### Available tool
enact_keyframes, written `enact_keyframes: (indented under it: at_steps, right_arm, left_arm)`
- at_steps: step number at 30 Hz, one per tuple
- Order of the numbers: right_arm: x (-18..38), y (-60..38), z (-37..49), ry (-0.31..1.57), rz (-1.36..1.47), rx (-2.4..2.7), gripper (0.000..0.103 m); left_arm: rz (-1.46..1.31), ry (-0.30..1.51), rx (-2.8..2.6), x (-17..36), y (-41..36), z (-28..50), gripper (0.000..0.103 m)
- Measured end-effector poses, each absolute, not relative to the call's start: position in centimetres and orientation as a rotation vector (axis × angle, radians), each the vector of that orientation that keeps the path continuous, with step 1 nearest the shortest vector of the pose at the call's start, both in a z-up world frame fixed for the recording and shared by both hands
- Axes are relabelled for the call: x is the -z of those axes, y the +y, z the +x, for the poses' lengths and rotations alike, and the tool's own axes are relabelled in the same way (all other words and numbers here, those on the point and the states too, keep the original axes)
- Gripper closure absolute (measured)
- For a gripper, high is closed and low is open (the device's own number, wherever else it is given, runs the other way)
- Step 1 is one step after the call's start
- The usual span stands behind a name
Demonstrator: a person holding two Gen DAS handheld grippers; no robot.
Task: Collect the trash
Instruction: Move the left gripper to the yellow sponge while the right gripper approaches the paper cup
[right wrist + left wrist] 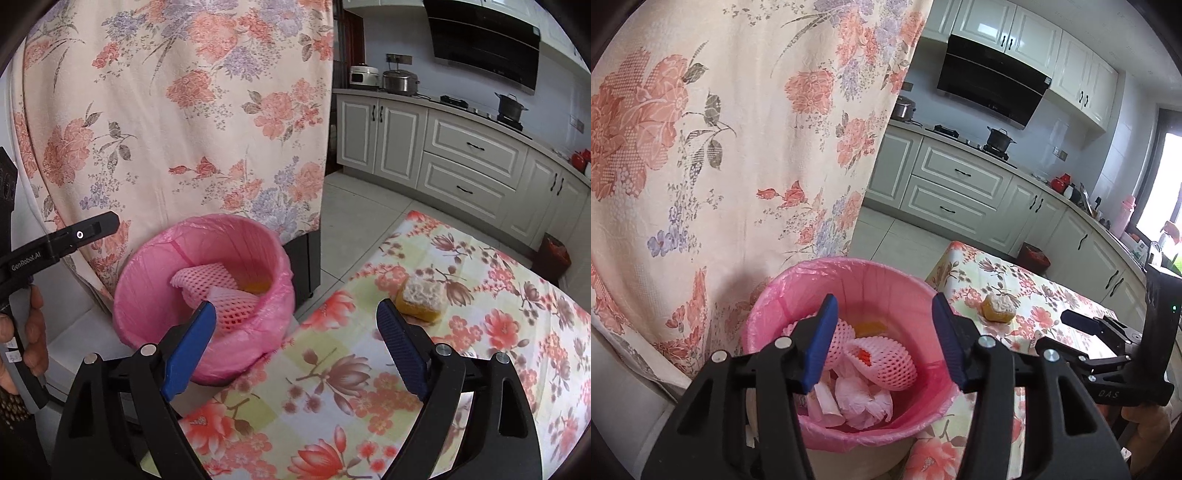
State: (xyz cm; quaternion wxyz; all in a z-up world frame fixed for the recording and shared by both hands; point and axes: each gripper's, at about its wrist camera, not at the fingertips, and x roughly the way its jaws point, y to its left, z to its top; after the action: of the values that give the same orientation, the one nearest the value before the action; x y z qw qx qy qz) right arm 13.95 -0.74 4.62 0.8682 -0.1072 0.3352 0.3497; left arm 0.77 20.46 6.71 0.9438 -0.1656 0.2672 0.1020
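The yellow sponge [421, 297] sits on our flowery desk [332, 376], well right of the pink-lined bin [147, 280], which already has pink foam nets [882, 363] and wadded tissue [862, 402] inside. Our left gripper [884, 341] hovers over the bin, fingers wide apart and empty. Right gripper [295, 343]: same, gaping over the desk edge.

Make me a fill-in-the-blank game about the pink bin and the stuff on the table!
1. The bin has a liner colored ____.
2. The one piece of trash left on the table is a yellow ____.
3. Both the left claw and the right claw are ____ and hold nothing.
4. The foam nets lie ____ the bin.

Missing words: pink; sponge; open; inside
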Motion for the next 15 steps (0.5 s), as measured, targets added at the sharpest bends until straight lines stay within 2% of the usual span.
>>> enact_keyframes:
  at_steps: [2, 11, 15]
  right_arm:
    - [-4.1, -2.5, 14.5, 0.706, -0.211, -0.688, 0.019]
    - [-1.5, -9.0, 16.9, 0.727, -0.183, -0.502, 0.019]
    - [-0.2, -10.8, 17.8, 0.742, -0.172, -0.445, 0.019]
  left_arm:
    - [-0.334, 0.551, -0.196, -6.6, 19.7, 1.3, 0.047]
    - [-0.295, 0.584, -0.118, -5.8, 15.5, 3.8, 0.045]
    - [-0.281, 0.599, -0.069, -5.1, 13.2, 5.2, 0.036]
